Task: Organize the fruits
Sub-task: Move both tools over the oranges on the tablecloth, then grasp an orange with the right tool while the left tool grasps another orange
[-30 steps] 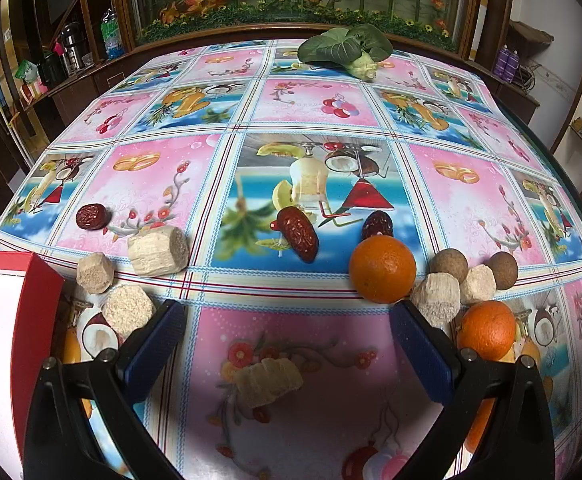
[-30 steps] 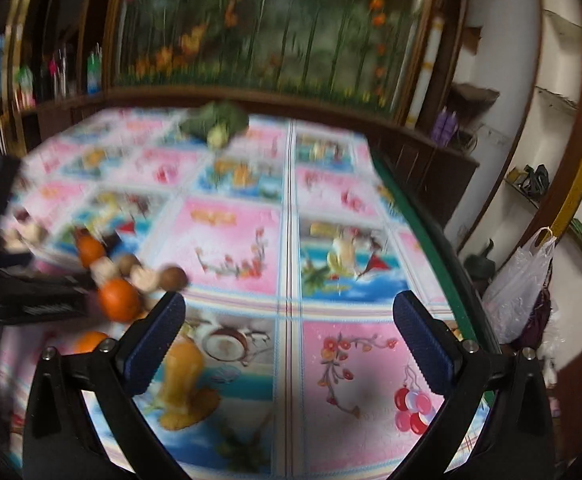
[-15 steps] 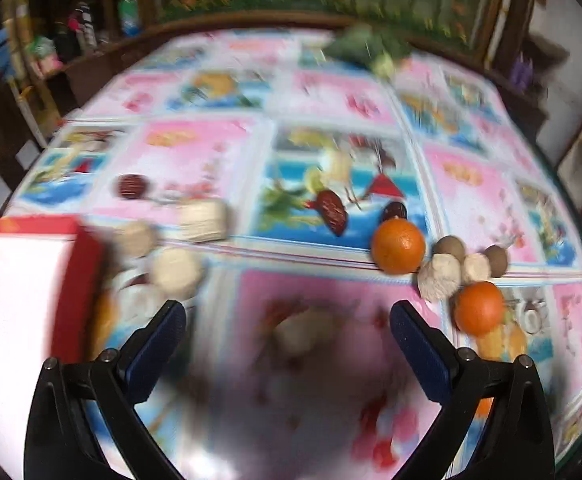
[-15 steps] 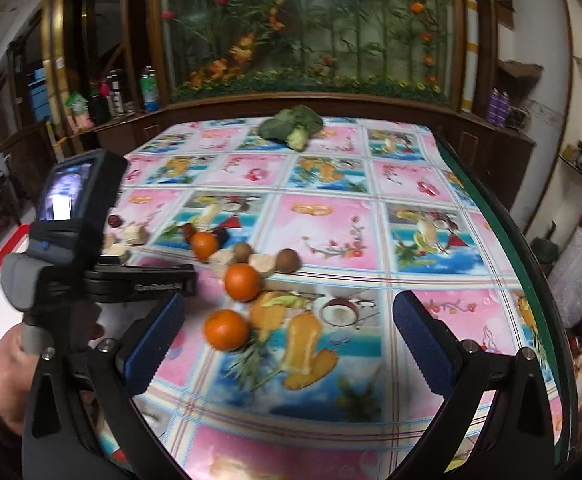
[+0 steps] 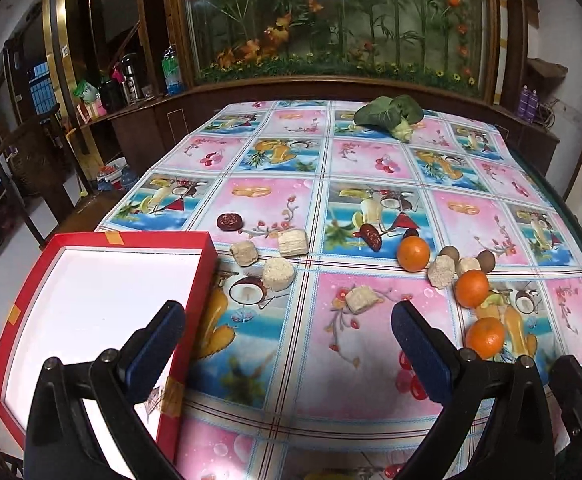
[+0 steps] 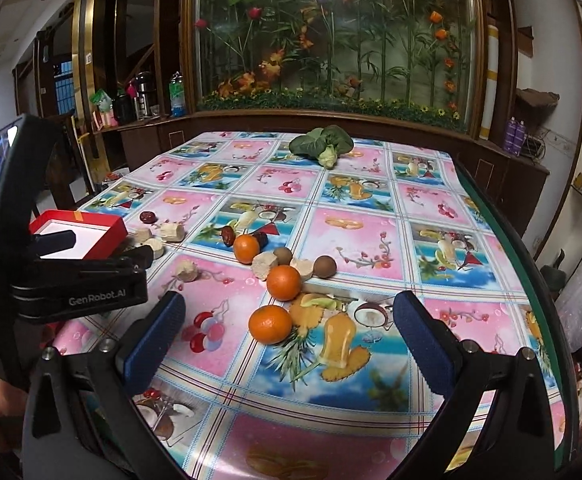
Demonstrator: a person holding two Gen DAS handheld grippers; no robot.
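Three oranges lie on the patterned tablecloth: a far one [image 5: 413,253] [image 6: 246,249], a middle one [image 5: 472,288] [image 6: 284,282] and a near one [image 5: 485,337] [image 6: 271,324]. Beige cake pieces [image 5: 358,299], brown round fruits [image 6: 325,267] and dark red dates [image 5: 370,235] lie around them. An empty red box with a white inside [image 5: 91,312] [image 6: 77,232] sits at the left edge. My left gripper [image 5: 289,344] is open and empty above the near table, right of the box. My right gripper [image 6: 289,334] is open and empty, with the near orange between its fingers' line of sight.
A green leafy vegetable [image 5: 389,116] [image 6: 323,144] lies at the table's far end. The table's dark right edge [image 6: 531,280] curves close by. A wooden cabinet with a plant display [image 6: 331,40] stands behind. The left gripper's body [image 6: 51,280] shows at left in the right wrist view.
Both grippers have pulled back and up from the table, so more of the table and the red box shows. The right gripper has swung left toward the oranges. Nothing was picked up.
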